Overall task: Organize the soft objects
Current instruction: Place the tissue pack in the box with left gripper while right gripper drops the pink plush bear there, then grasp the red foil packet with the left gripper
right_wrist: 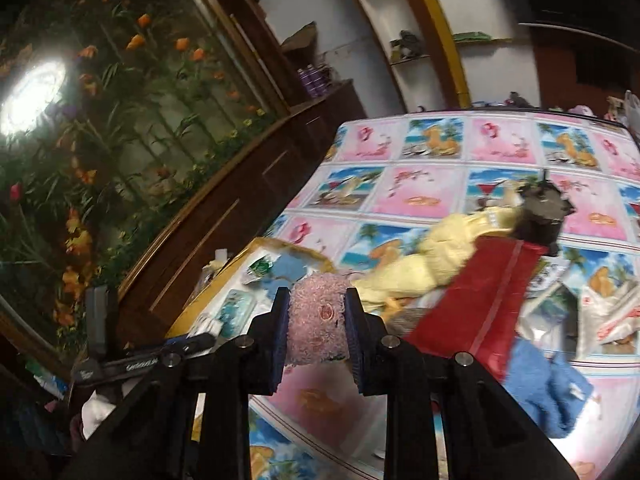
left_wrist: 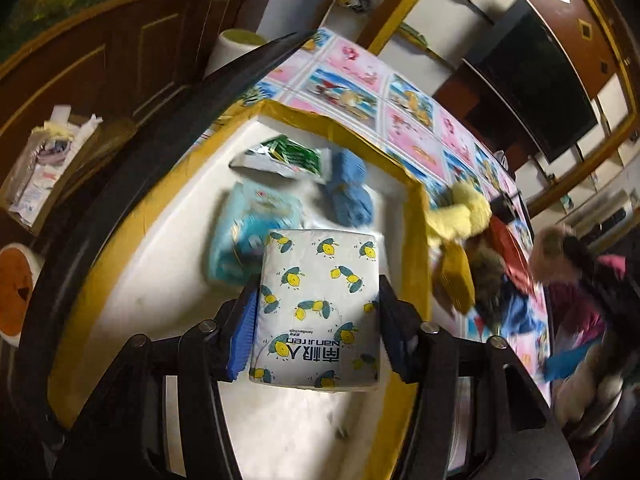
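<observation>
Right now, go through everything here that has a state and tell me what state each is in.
Left gripper: shut on the lemon-print tissue pack, above the box.
Right gripper: shut on the pink fuzzy roll.
White box: open, holding the green packet, blue towel and light blue pack.

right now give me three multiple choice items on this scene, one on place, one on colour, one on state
1. Where is the blue towel roll?
A. inside the white box with the yellow rim
B. on a shelf
C. in the right gripper

2. What colour is the fuzzy item that the right gripper holds?
A. green
B. pink
C. black

3. What is the left gripper doing?
A. hanging open
B. shut on nothing
C. shut on the lemon-print tissue pack

Answers:
1 A, it lies on the box floor beside the green packet.
2 B, pink fuzz shows between the pads.
3 C, both pads press the pack's sides.
</observation>
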A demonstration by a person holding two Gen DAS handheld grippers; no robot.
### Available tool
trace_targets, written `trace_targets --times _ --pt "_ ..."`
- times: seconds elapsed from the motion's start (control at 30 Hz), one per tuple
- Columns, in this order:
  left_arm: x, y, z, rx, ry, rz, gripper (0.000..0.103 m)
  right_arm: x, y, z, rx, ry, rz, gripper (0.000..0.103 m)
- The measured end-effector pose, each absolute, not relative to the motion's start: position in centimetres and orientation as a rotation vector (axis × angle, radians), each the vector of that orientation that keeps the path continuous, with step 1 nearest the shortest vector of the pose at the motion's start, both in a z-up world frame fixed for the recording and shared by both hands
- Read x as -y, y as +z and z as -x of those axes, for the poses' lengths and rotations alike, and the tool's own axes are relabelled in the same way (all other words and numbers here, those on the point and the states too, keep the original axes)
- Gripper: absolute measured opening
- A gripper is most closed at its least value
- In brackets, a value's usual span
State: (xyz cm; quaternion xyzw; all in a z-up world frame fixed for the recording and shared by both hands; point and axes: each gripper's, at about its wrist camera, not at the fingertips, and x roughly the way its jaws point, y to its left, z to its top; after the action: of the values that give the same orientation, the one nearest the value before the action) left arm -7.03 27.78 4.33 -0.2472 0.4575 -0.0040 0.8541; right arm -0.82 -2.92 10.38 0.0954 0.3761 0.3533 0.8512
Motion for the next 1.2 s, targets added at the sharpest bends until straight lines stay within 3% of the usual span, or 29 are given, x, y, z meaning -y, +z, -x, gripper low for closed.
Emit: trace_targets --times 0.3,0.57,0.63,0.77,0.83,0.93,1.2 --pt "-30.5 3.3 8.1 -0.925 -0.024 0.697 0.057 -9.7 7.8 -1.0 -0.855 0.766 -0.002 0.032" --pt "-30.7 5.0 11.1 -0.858 -0.035 0.659 0.057 -10.1 6.4 -3.8 -0.893 0.705 -0.036 0.036" --pt "-30.4 5.4 11.5 -0.833 -0.043 0.676 0.057 -8.7 7.0 -3.3 -0.880 0.713 -0.056 0.036" --pt "-27.8 7.0 12.0 -0.777 -0.124 0.652 0.068 -3.4 8.7 -2.1 -0.823 0.675 -0.073 0.036" --pt "-26.1 7.5 11.9 -0.770 -0.170 0.632 0.069 0.5 9.1 -1.6 -0.793 0.607 -0.071 0.039" --pt "-22.8 7.8 10.7 -0.802 -0.238 0.588 0.069 7.2 9.0 -1.2 -0.751 0.459 -0.093 0.053" --pt "-14.2 8.7 7.4 -0.909 -0.323 0.403 0.069 19.3 6.2 -1.6 -0.760 0.272 -0.325 0.055"
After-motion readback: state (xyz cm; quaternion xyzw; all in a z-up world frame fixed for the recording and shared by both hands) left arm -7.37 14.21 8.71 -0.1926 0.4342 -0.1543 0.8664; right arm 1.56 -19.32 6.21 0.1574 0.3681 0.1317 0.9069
